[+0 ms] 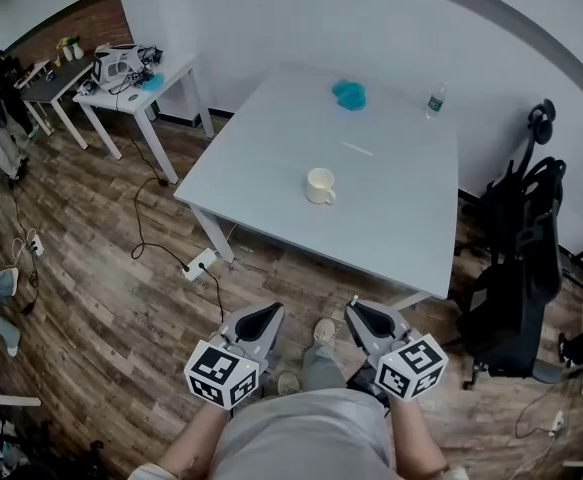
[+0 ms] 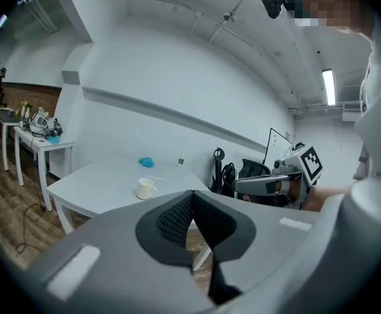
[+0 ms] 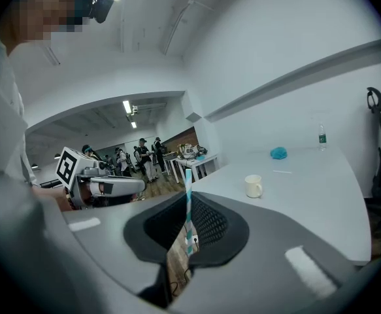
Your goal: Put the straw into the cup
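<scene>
A white mug (image 1: 320, 186) stands near the middle of the white table (image 1: 401, 228); it also shows as the mug (image 2: 146, 188) and the mug (image 3: 253, 186). Both grippers hang low by the person's body, well short of the table's near edge. My right gripper (image 1: 357, 310) is shut on a teal-and-white striped straw (image 3: 188, 205), which stands upright between its jaws (image 3: 189, 198). My left gripper (image 1: 270, 311) is shut with nothing in it, its jaws pressed together (image 2: 191, 198). A second thin white straw (image 1: 357, 149) lies on the table beyond the mug.
A blue crumpled thing (image 1: 349, 94) and a small bottle (image 1: 434, 101) sit at the table's far edge. Black office chairs (image 1: 516, 258) crowd the right side. A side table (image 1: 136, 86) with gear stands far left. Cables and a power strip (image 1: 199, 265) lie on the wooden floor.
</scene>
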A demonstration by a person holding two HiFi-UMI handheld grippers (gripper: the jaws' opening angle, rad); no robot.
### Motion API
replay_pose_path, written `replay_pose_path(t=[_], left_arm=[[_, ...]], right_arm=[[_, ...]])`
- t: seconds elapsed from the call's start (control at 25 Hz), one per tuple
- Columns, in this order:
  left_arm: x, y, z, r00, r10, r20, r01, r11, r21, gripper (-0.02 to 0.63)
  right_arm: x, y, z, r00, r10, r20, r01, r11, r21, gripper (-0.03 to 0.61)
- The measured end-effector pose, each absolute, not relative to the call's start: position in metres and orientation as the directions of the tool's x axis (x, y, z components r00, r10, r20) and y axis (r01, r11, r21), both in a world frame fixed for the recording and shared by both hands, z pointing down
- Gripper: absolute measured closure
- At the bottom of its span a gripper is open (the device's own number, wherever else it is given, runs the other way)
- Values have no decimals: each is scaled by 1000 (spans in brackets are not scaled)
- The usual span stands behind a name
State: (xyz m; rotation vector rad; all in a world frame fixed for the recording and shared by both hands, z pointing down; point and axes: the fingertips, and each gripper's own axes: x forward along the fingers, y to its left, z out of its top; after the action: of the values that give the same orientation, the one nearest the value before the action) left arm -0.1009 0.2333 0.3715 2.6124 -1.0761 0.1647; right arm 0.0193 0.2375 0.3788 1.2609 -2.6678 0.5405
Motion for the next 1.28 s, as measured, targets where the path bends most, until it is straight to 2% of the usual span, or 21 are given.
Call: replay_pose_path(t=[0.4,1.28], left_arm=[[-90,178,381,699,-676,234,-715,-655,242,595],[-34,-15,369,617,-752,232,-785,-571,241,595]], right_arm=[[28,178,391,-661,-700,270,-750,601,-275,551],[86,-33,373,-739,-617,270,-673,689,-268,551]])
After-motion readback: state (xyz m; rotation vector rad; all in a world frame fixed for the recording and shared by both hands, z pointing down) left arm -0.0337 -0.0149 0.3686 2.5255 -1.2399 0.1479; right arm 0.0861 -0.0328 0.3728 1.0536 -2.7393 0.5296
